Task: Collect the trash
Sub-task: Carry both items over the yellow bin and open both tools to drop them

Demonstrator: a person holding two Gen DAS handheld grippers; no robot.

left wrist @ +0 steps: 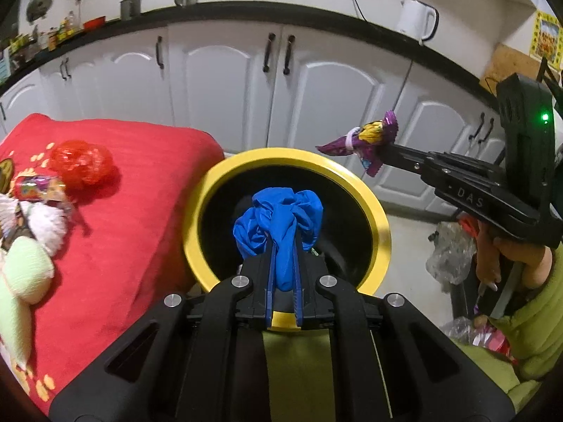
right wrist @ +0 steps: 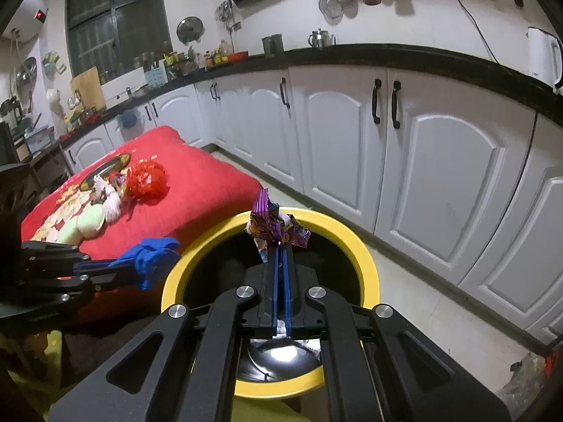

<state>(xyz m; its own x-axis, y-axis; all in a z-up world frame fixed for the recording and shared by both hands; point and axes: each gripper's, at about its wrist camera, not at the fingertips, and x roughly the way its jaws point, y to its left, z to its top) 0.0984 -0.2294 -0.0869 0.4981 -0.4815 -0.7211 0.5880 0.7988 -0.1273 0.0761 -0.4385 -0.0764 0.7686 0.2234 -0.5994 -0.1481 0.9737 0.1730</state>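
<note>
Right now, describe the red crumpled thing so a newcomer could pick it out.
Find the red cloth beside the yellow bin. A heap of trash lies on it; the red wad sits nearest the bin, the heap's only shiny, see-through red ball.

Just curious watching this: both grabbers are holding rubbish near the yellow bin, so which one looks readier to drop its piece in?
Probably the left gripper: its blue plastic bag hangs over the yellow bin opening. The right gripper's purple wrapper sits at the far rim.
</note>
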